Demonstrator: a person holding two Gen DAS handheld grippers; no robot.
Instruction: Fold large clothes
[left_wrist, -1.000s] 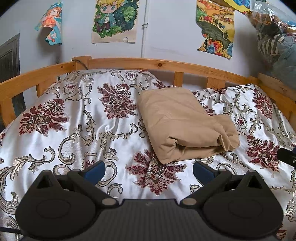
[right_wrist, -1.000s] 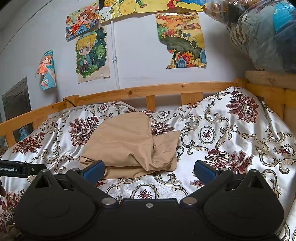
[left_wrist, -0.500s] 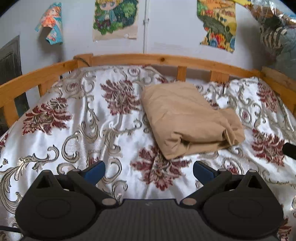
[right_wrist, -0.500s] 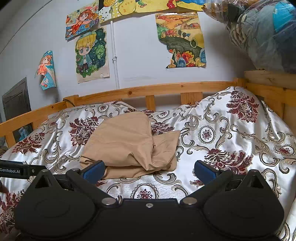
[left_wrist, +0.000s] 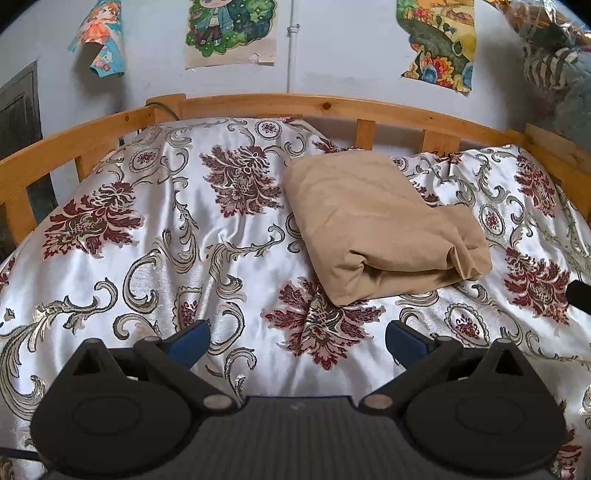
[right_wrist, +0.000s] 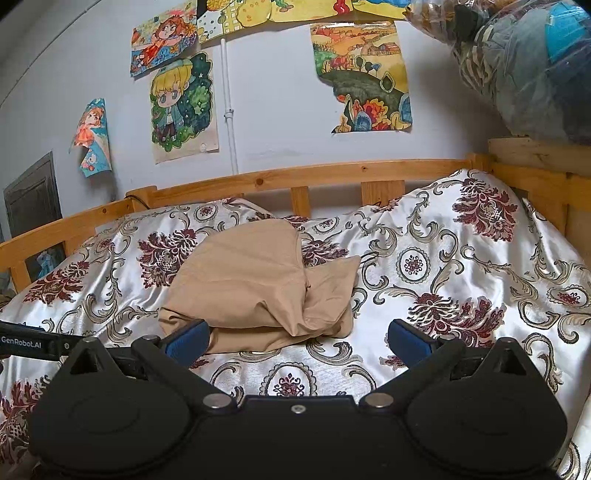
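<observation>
Tan garment (left_wrist: 380, 225) folded on bedspread (left_wrist: 155, 236), left gripper (left_wrist: 297, 341) and right gripper (right_wrist: 297, 341) spread, empty.

We're in a home bedroom: a wooden bed frame (right_wrist: 332, 173) at twelve o'clock, floral satin bedspread (left_wrist: 184, 236) across it, cartoon drawings (right_wrist: 183, 107) taped on the wall, bagged clothes (right_wrist: 532, 62) up at two o'clock.

A wooden-railed bed (left_wrist: 332, 105) carries a shiny white bedspread (left_wrist: 184, 236) with dark red flowers. A folded tan garment (left_wrist: 373, 218) lies on the bedspread, right of centre.
</observation>
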